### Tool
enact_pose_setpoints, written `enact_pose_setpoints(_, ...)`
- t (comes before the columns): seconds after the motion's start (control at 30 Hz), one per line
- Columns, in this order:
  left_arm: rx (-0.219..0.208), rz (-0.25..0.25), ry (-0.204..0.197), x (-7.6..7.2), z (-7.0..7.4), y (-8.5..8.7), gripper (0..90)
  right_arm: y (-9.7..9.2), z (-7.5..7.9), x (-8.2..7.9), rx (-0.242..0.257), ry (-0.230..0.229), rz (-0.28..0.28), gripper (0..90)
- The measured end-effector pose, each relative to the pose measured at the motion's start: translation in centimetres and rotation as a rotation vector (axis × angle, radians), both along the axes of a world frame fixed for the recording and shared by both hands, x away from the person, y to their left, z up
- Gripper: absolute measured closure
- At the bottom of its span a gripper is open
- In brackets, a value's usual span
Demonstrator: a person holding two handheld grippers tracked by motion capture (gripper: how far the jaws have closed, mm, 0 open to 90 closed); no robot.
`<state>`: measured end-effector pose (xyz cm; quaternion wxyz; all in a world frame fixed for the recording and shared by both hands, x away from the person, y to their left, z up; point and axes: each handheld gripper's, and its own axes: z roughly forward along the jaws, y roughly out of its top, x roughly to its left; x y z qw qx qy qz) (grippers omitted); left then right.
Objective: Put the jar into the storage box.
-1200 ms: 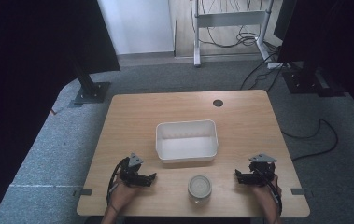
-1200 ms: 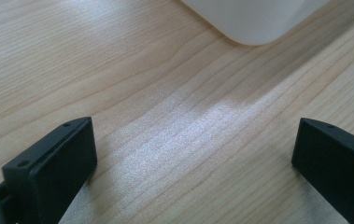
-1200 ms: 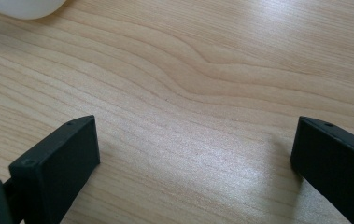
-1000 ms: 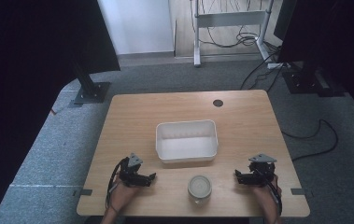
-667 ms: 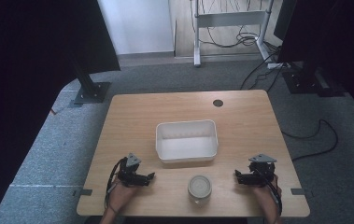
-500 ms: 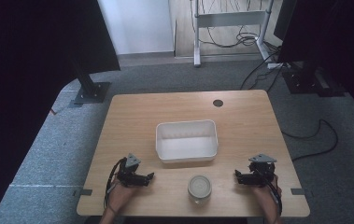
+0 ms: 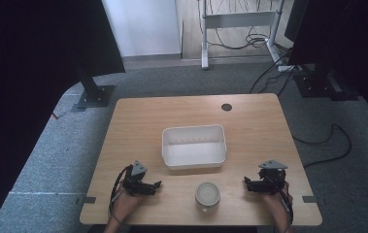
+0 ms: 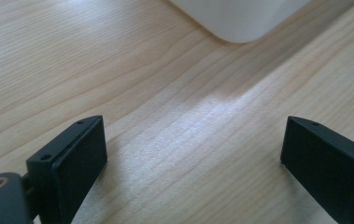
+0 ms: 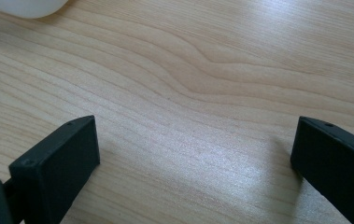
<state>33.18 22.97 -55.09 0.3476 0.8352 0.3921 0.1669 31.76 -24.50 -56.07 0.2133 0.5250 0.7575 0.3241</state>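
Jar [image 7: 207, 195] between two wide-spread tools, untouched

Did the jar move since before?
No. The jar sits in the same spot, just in front of the white tub, between the two grippers.

Even, soft daylight falls on the wooden table [image 7: 249, 121], which reads bright against very dark, underexposed panels to its left and right. Shadows on it are faint and short; the white tray [image 7: 193, 146] at its middle is near overexposed, its inner detail washed out. In both gripper views a pale sheen lies on the wood grain between the black jaws, and the tray's corner at the top edge is soft, out of focus.
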Motion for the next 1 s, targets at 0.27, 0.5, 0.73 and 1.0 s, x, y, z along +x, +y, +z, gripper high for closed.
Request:
enact_pose_setpoints(0.27,-0.021,-0.02,-0.011,-0.5,0.6,-0.2,7.2,0.0,0.0,0.0,0.0,0.0,0.0,1.0)
enact_pose_setpoints(0.5,-0.032,-0.045,-0.019,-1.0,1.0,-0.5,7.1,0.0,0.0,0.0,0.0,0.0,0.0,1.0)
enact_pose_setpoints(0.73,-0.048,-0.076,-0.022,-1.5,1.5,-1.0,7.1,0.0,0.0,0.0,0.0,0.0,0.0,1.0)
enact_pose_setpoints(1.0,-0.065,-0.105,-0.017,-2.2,1.9,-1.4,6.5,0.0,0.0,0.0,0.0,0.0,0.0,0.9)
